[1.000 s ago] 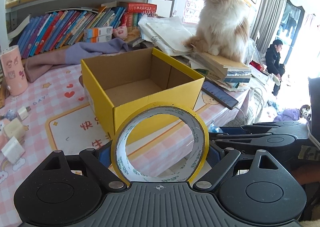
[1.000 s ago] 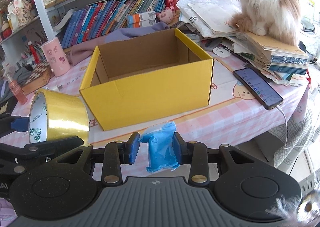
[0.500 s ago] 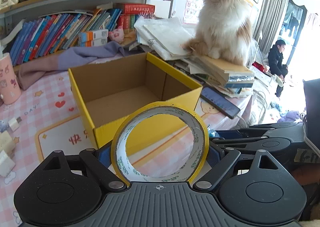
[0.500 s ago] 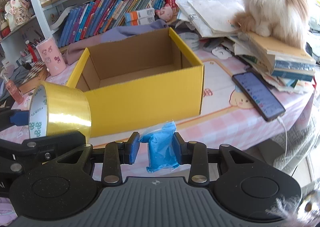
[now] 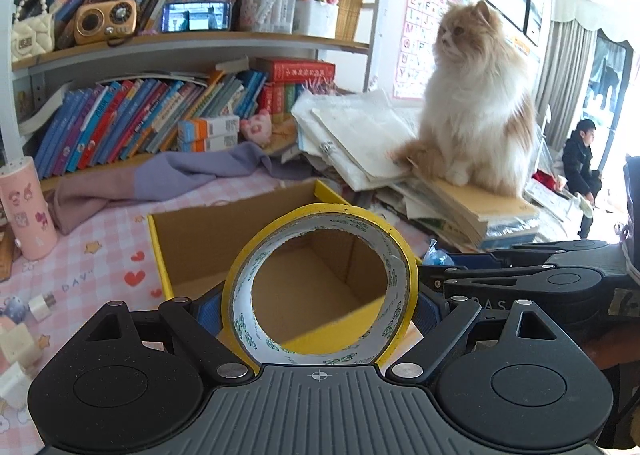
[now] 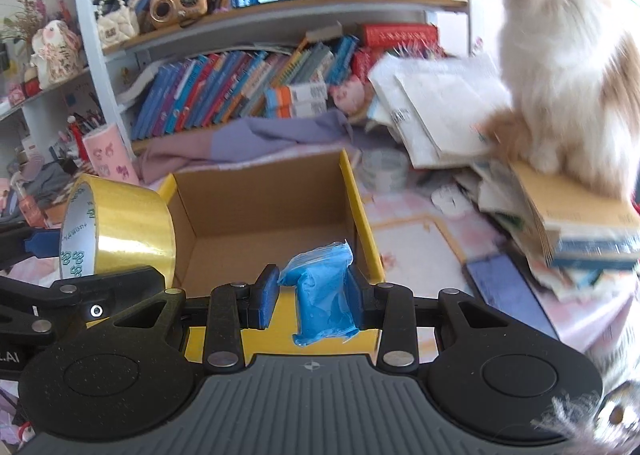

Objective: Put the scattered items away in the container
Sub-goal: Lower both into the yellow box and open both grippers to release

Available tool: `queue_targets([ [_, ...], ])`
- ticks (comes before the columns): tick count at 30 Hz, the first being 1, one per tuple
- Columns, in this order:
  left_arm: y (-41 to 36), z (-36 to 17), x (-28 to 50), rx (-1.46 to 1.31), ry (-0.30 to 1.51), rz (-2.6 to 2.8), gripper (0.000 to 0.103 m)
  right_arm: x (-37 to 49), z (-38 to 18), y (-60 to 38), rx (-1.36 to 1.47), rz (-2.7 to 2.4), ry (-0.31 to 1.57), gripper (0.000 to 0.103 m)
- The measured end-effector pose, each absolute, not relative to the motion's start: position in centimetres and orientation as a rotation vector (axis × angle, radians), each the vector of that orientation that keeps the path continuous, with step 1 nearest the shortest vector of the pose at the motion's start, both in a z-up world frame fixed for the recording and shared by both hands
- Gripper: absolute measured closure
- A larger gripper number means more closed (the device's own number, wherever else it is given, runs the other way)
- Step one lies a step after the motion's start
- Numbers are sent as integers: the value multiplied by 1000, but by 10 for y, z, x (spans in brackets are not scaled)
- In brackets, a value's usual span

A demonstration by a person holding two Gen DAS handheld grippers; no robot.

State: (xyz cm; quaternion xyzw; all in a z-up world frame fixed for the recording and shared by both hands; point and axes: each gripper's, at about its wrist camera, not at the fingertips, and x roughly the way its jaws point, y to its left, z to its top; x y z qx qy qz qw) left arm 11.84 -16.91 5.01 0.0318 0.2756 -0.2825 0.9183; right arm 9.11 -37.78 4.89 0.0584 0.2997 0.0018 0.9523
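Yellow cardboard forms the open box that stands on the pink checked desk, its brown inside bare as far as both views show. The left hand-held gripper is clamped on a roll of yellow tape, its blue pads pressing the roll's outer faces so that the jaws stand wide; the roll is upright with its hole facing the camera, and the box's interior shows through that hole. In the right wrist view the same roll hangs just over the box's left wall. The right hand-held gripper is closed tight on a small blue plastic-wrapped packet, which is squeezed between its blue pads and sits above the box's near wall, at its right end. The two grippers are side by side, the left one's black arms showing at the left edge of the right wrist view.

Behind the box lies a lilac and pink cloth. A pink cylindrical cup stands upright at the desk's left side. To the right of the box a fluffy white and orange cat sits on a stack of books and papers. A dark phone lies flat on the desk below that stack. Small pale blocks lie scattered at the desk's left edge
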Motion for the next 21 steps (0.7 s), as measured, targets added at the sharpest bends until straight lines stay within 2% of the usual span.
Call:
queue_targets([
  [9,-186,48,161,145,542,-508,13,143,45,-383,-9,117,602,69],
  [21,-202,5,192,295,723,-532,13,204,8,-370,-237,268,727,69],
])
